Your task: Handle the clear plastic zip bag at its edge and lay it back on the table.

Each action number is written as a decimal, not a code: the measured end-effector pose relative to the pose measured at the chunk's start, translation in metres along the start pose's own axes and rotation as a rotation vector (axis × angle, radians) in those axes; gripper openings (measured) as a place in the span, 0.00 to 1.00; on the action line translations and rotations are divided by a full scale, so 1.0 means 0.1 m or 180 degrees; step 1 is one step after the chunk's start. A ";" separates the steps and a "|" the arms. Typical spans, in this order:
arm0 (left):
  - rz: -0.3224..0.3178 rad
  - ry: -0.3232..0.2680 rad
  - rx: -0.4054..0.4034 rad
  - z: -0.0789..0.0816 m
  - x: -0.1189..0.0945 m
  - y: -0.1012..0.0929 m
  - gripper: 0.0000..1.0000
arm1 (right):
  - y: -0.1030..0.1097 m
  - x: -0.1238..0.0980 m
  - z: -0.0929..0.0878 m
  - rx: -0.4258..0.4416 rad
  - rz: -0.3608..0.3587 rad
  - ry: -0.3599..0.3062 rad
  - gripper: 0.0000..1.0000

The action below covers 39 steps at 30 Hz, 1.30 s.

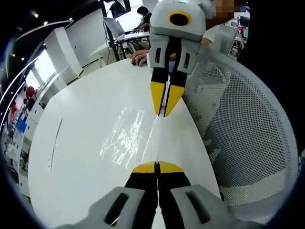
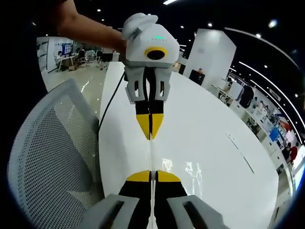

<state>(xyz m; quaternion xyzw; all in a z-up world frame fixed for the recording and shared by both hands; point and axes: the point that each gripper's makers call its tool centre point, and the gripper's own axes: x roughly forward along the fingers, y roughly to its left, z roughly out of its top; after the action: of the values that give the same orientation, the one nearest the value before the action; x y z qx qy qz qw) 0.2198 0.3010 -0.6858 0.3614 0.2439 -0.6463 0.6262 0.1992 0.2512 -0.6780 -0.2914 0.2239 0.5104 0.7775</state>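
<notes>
You hold the clear zip bag [image 1: 131, 136] stretched above the white desk [image 1: 86, 124], left tongs [image 1: 157, 168] closed at six o'clock, right tongs [image 1: 165, 112] pinching twelve o'clock; next, lower both.

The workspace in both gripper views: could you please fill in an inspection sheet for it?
Surface: white table, glossy.
Job's things: clear plastic zip bag stretched between both grippers, held at opposite edges.
Clutter: nothing seen.
Grippers: left hand-held gripper shut on the bag; right hand-held gripper likewise.
Cables: dark cable hanging by the table's edge.
Surroundings: white mesh chair beside the table; open office with desks beyond.
</notes>
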 end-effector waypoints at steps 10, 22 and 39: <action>0.0023 -0.0018 -0.0012 0.01 0.00 0.01 0.00 | 0.00 -0.02 0.00 0.0014 -0.0015 -0.0021 0.00; 0.0003 0.0053 0.0311 0.06 0.01 0.00 0.00 | -0.04 -0.02 -0.03 -0.0049 0.0002 0.0060 0.00; -0.0001 -0.0001 0.0332 0.15 0.06 -0.02 0.00 | 0.00 0.05 0.03 -0.0058 0.0031 0.0056 0.00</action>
<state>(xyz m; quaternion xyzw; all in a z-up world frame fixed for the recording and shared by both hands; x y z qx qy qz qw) 0.2160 0.2864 -0.6812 0.3934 0.2099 -0.6583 0.6065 0.2009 0.2560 -0.6792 -0.3019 0.2276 0.5136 0.7702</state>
